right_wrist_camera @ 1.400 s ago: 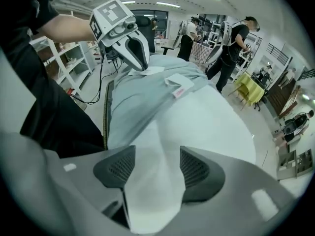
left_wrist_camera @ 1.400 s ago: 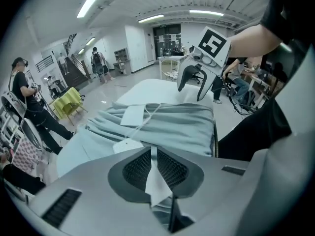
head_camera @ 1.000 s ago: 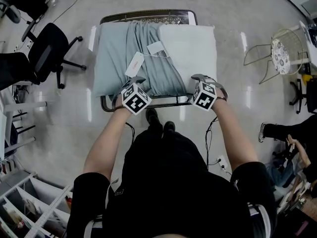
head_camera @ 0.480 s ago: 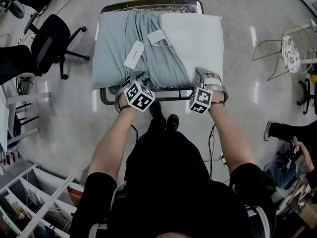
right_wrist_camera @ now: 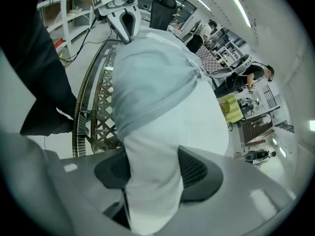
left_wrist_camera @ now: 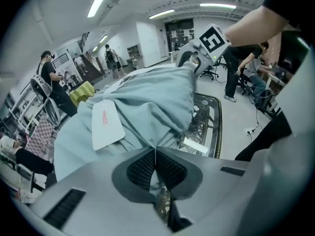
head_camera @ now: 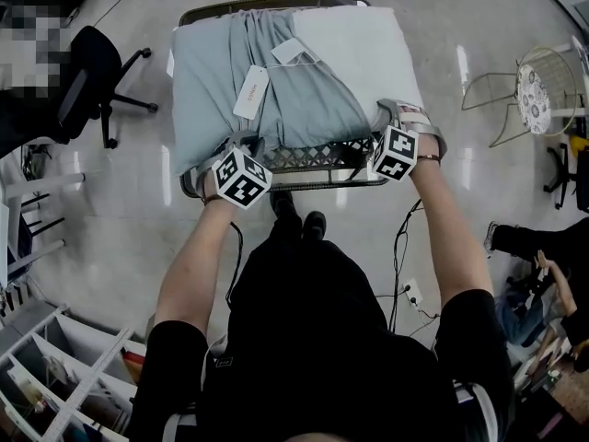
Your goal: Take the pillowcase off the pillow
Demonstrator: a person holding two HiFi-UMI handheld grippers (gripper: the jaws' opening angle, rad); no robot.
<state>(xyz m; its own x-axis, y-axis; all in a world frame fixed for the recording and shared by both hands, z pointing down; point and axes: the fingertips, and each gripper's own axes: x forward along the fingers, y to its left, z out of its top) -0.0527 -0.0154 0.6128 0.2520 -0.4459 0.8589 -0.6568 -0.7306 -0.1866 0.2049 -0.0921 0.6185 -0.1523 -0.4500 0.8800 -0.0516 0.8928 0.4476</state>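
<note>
Pillowcase [head_camera: 276, 109] is a pale grey-blue, kinda sage, and the pillow [head_camera: 363, 49] poking out of it is plain white. The tag [head_camera: 249, 92] is white with red print. Marker cubes [head_camera: 241, 178] are all black-and-white squares. Table [head_camera: 317, 159] is dark metal with a lattice pattern. Floor [head_camera: 460, 238] is glossy light grey. Office chair [head_camera: 87, 86] is black, and so is the person's top [head_camera: 313, 339]. Wire chair [head_camera: 534, 86] is cream with a speckled seat.

below me i see a glossy pale grey floor [head_camera: 110, 233]; black swivel office chair [head_camera: 87, 81] at left, round wire-frame metal chair [head_camera: 541, 88] at right, white open shelving [head_camera: 55, 376] lower left; long ceiling strip lights [left_wrist_camera: 100, 0] overhead.
</note>
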